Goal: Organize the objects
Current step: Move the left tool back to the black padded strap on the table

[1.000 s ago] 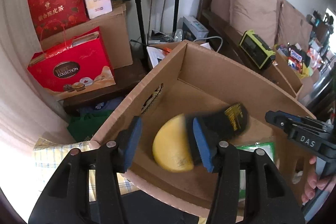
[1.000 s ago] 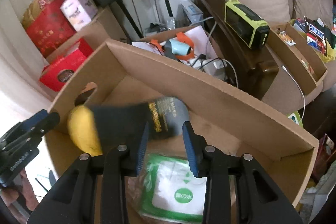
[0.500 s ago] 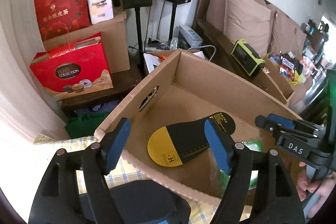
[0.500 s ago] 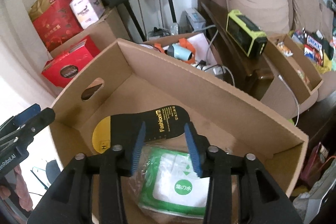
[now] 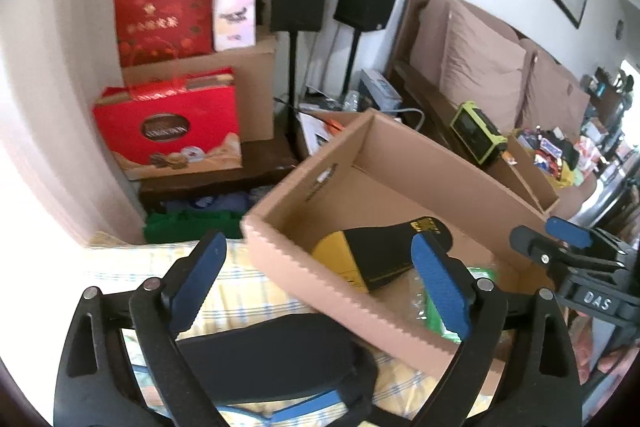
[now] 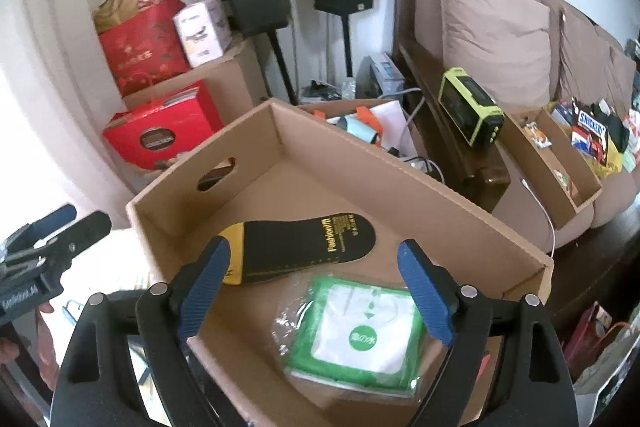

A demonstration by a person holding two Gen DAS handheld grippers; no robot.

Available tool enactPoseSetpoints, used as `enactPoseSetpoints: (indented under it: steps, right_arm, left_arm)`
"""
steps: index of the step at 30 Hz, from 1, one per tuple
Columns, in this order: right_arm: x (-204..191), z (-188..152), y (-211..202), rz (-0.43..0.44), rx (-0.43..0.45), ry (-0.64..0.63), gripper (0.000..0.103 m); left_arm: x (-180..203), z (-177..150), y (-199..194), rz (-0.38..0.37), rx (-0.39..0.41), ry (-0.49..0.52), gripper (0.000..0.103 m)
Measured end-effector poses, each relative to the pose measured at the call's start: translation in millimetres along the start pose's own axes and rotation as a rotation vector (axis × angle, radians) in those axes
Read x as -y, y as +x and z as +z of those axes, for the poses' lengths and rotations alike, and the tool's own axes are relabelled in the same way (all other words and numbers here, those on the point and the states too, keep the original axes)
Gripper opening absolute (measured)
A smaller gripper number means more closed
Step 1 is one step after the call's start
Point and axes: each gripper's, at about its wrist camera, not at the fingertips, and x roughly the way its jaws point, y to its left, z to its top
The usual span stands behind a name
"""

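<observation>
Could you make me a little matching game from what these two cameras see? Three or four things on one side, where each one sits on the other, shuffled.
Things:
1. black and yellow insole
2. green and white packet
3. lime green radio
4. second dark insole

Places:
A. on the wooden sofa arm, outside the cardboard box
B. on the checked cloth in front of the box, below the left gripper
C. flat on the box floor, toward its handle-hole end
D. in the box, near corner, beside the insole

Pairs: 1-C, 2-D, 3-A, 4-B
</observation>
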Motion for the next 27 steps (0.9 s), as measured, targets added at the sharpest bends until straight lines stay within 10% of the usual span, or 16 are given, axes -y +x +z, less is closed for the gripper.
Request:
enactPoseSetpoints:
  steps: [27]
  right_arm:
    - [-84.4, -47.4, -37.3, 0.089, -0.001, -0.138, 0.103]
  left_arm:
    - [-67.8, -65.3, -75.2, 0.123, 0.049, -0.02, 0.103]
